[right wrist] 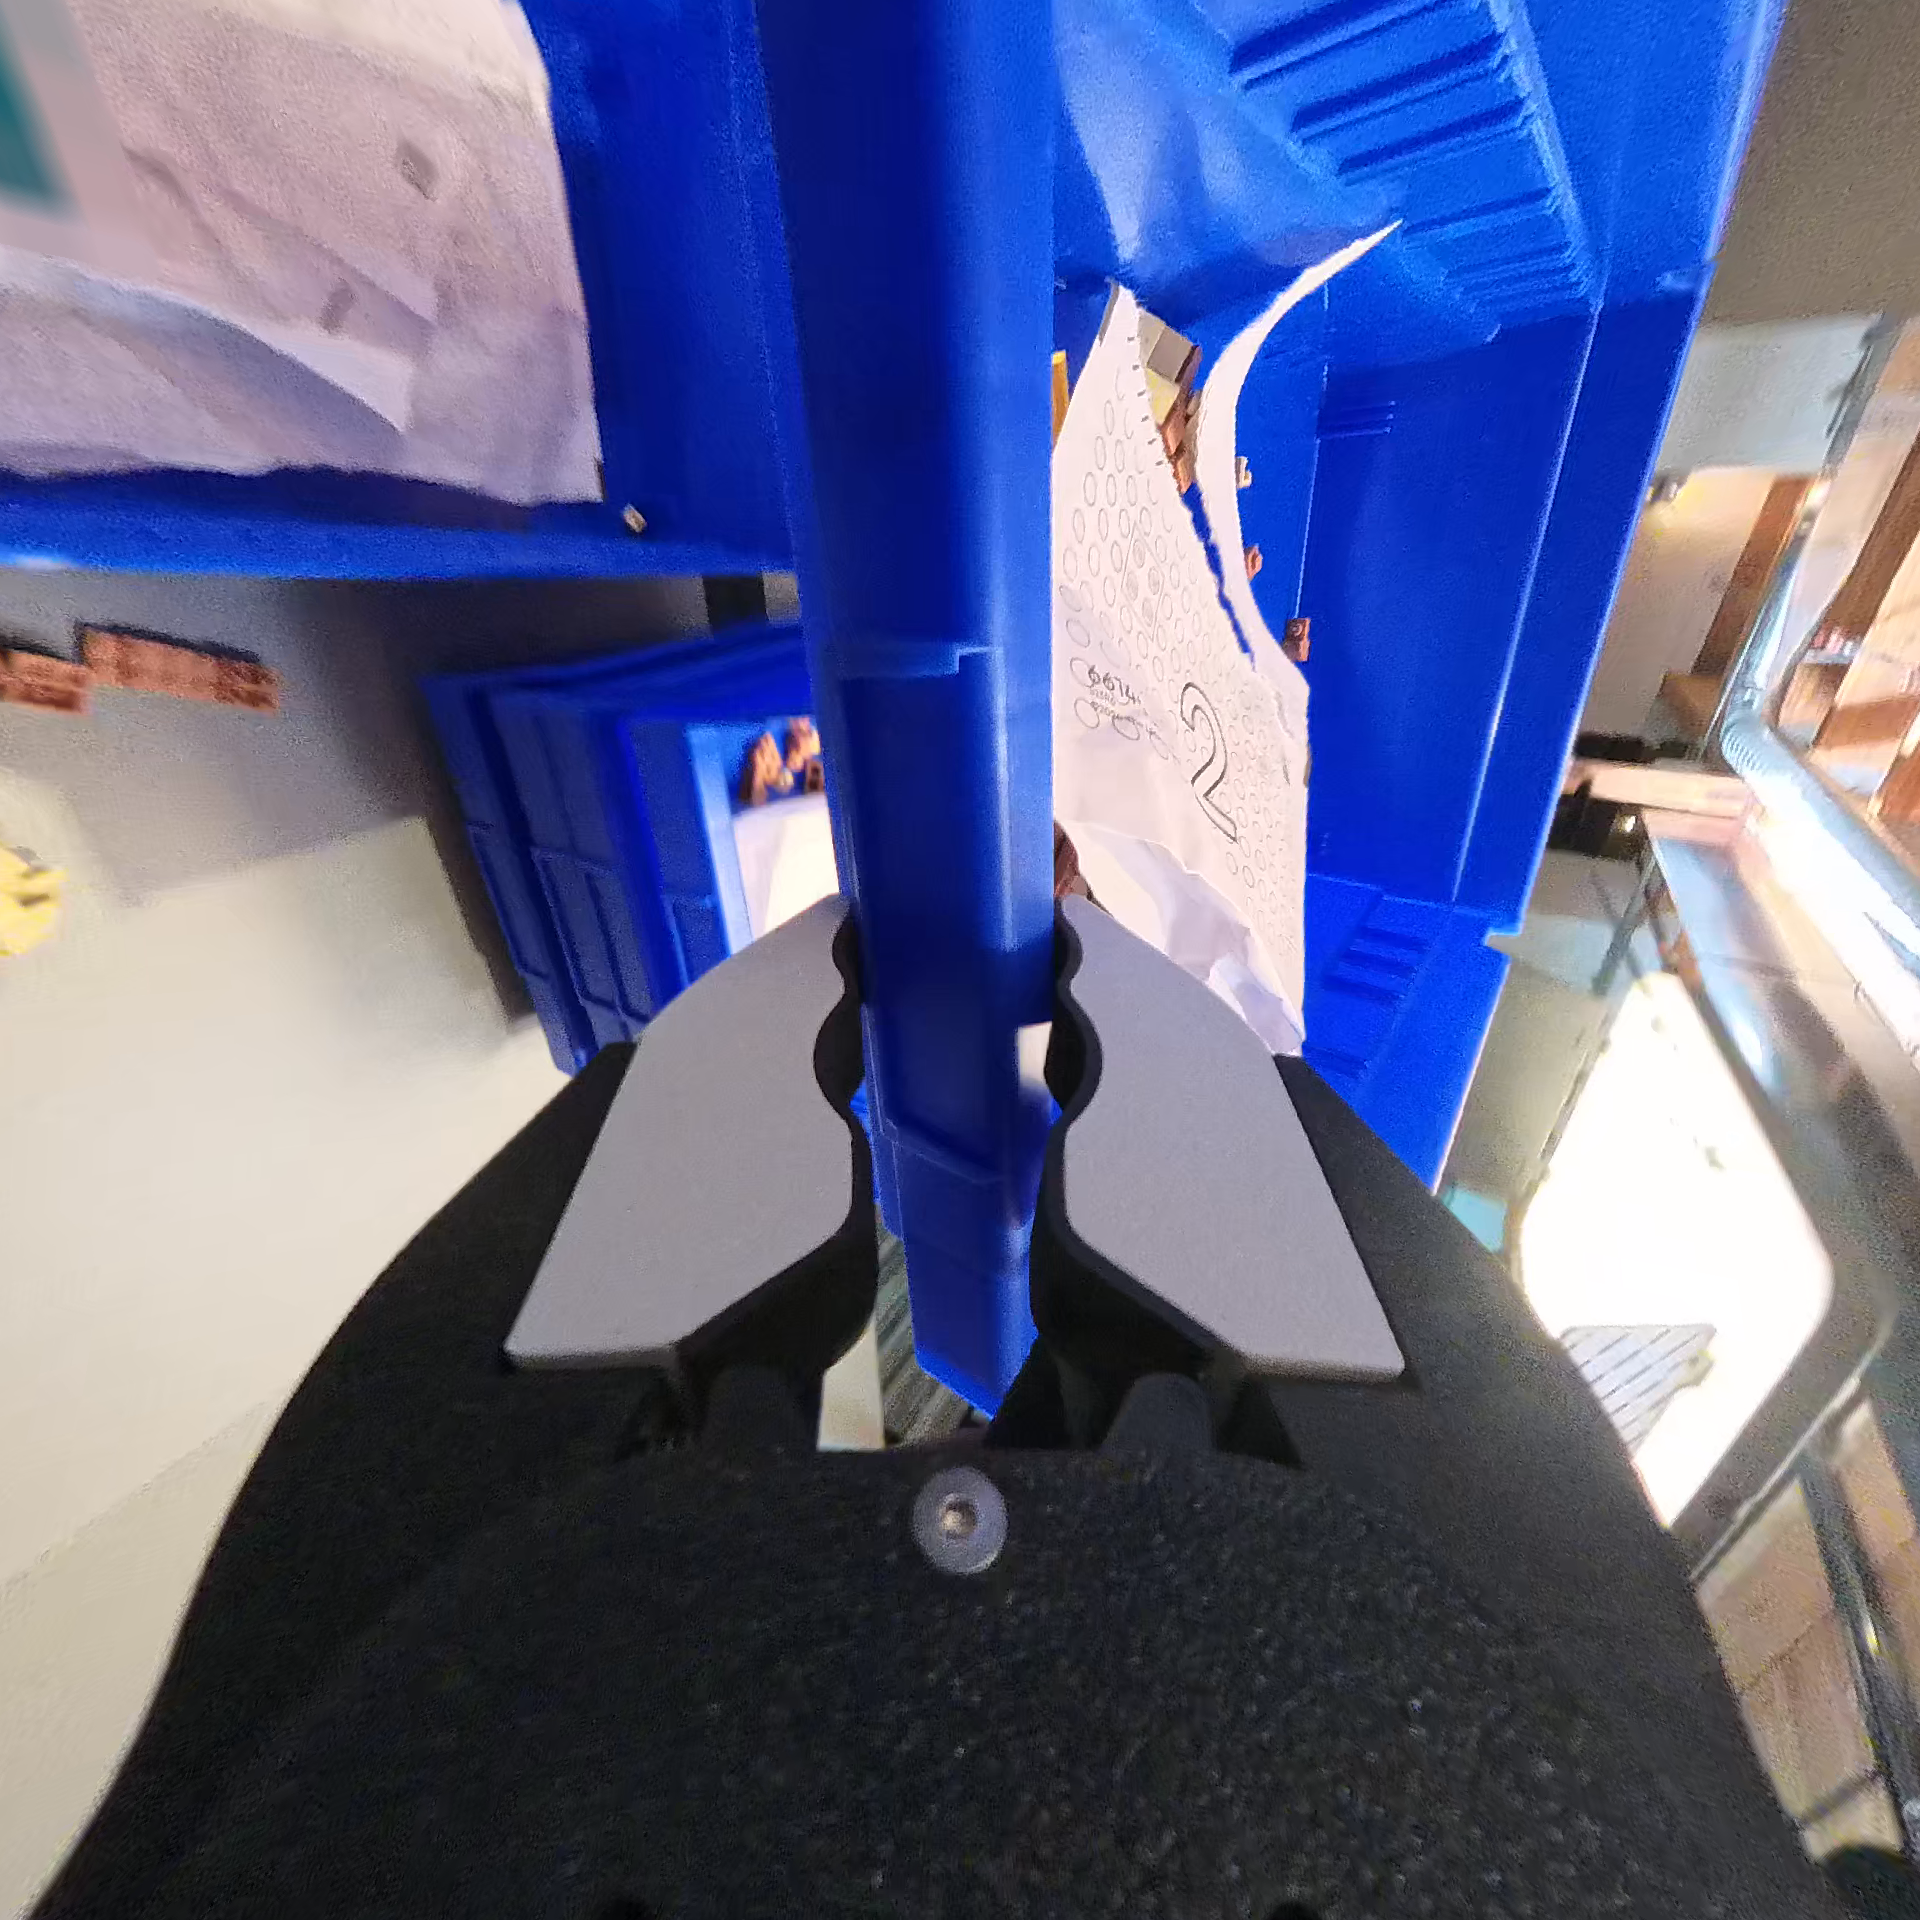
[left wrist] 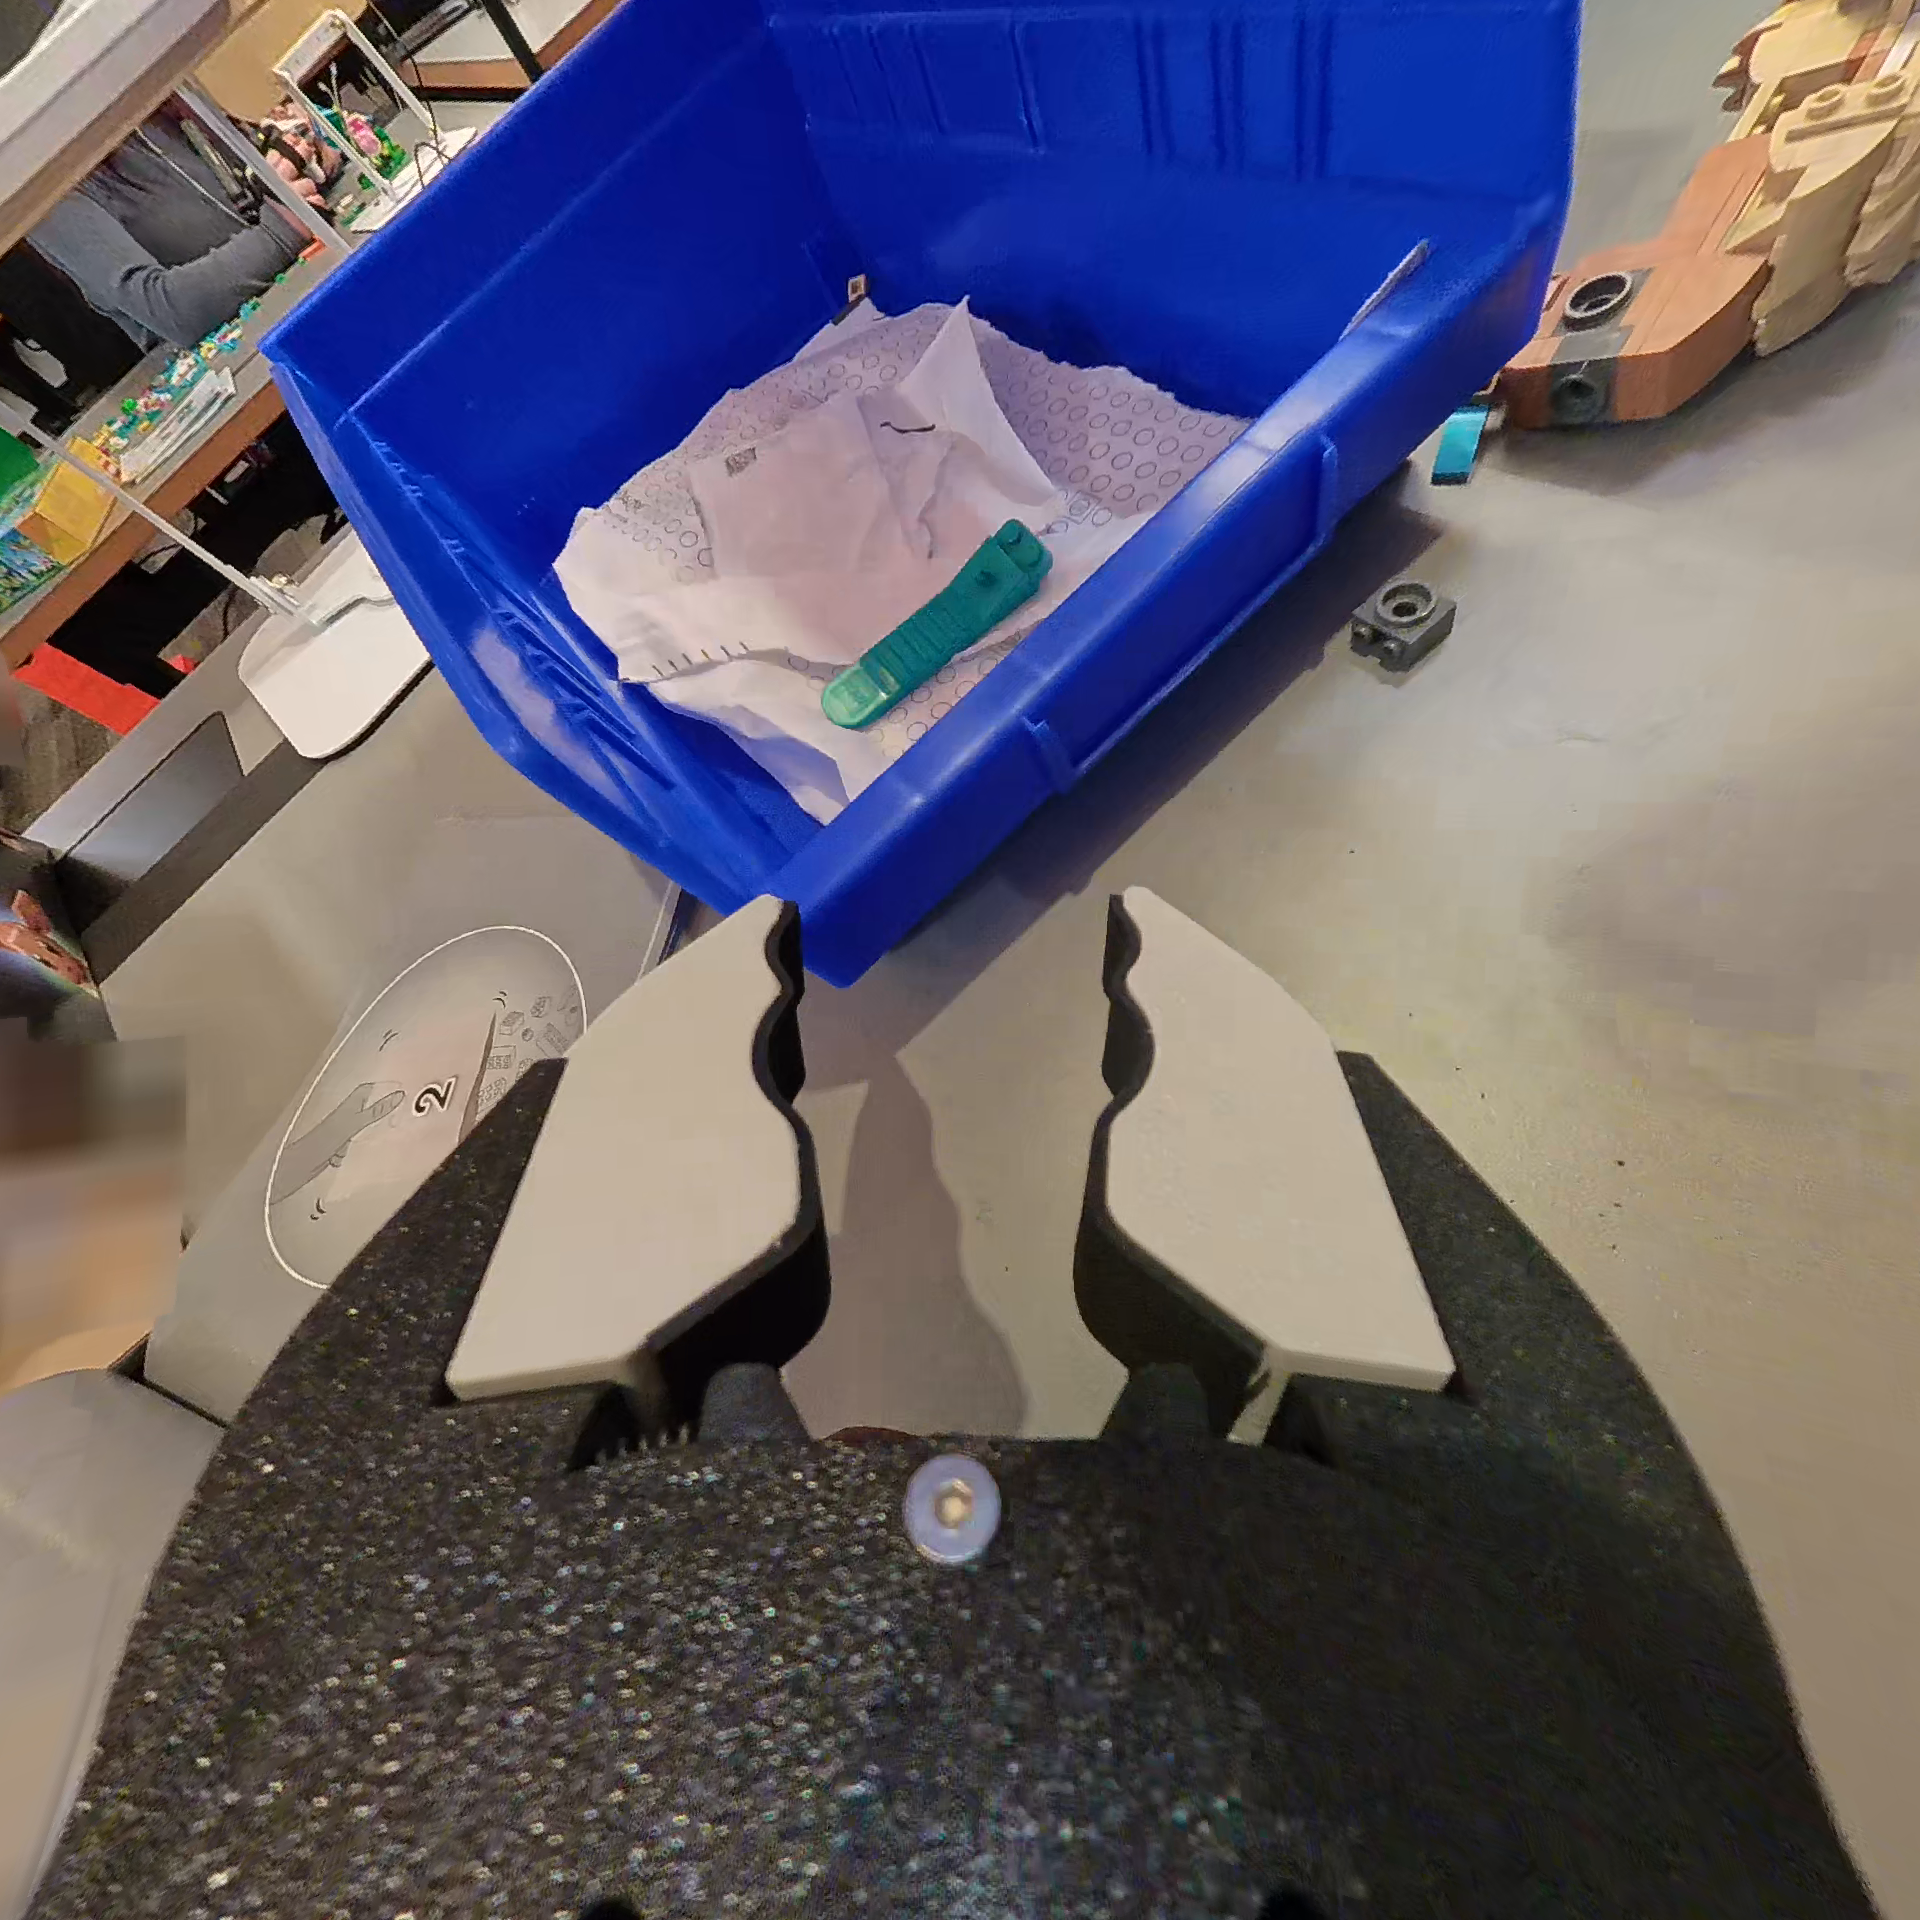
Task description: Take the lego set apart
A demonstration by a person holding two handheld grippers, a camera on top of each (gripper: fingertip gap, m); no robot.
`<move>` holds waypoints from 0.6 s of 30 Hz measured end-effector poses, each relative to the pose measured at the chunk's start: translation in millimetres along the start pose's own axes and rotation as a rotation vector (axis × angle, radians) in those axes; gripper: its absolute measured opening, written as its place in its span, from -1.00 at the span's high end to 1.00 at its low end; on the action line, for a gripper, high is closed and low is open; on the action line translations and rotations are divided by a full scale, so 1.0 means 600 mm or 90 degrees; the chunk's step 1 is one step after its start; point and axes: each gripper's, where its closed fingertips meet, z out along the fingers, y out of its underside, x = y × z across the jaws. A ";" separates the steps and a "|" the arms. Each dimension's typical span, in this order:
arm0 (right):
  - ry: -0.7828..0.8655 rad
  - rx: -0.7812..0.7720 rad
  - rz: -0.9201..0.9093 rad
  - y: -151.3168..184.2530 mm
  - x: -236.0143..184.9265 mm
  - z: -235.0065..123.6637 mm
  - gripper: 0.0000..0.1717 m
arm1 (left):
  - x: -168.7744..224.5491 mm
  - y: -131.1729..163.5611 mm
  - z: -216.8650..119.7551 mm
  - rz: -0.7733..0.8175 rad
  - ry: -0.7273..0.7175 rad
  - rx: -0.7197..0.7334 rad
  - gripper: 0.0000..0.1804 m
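Observation:
In the left wrist view a blue bin stands on the grey table. It holds crumpled white paper and a teal brick separator. My left gripper is open and empty just before the bin's near corner, its left fingertip close to that corner. My right gripper is shut on the rim of a blue bin, both pads pressed against it. That bin is tipped up and holds a torn white paper bag and small brown pieces.
A brown and tan brick model, a dark grey brick and a light blue piece lie right of the bin. A grey booklet lies at left. Another blue bin and brown plates sit farther off. Across from one pair of fingers to the other is roughly 35 cm.

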 end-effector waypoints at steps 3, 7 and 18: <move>0.005 -0.035 0.032 0.061 0.007 0.036 0.64 | -0.001 0.001 0.000 -0.001 0.000 -0.001 0.38; -0.003 -0.086 0.020 0.133 0.001 0.090 0.64 | 0.001 0.002 0.002 0.003 0.000 -0.003 0.38; -0.096 -0.044 -0.088 0.200 -0.065 0.177 0.62 | -0.006 -0.005 -0.002 0.004 -0.011 0.013 0.40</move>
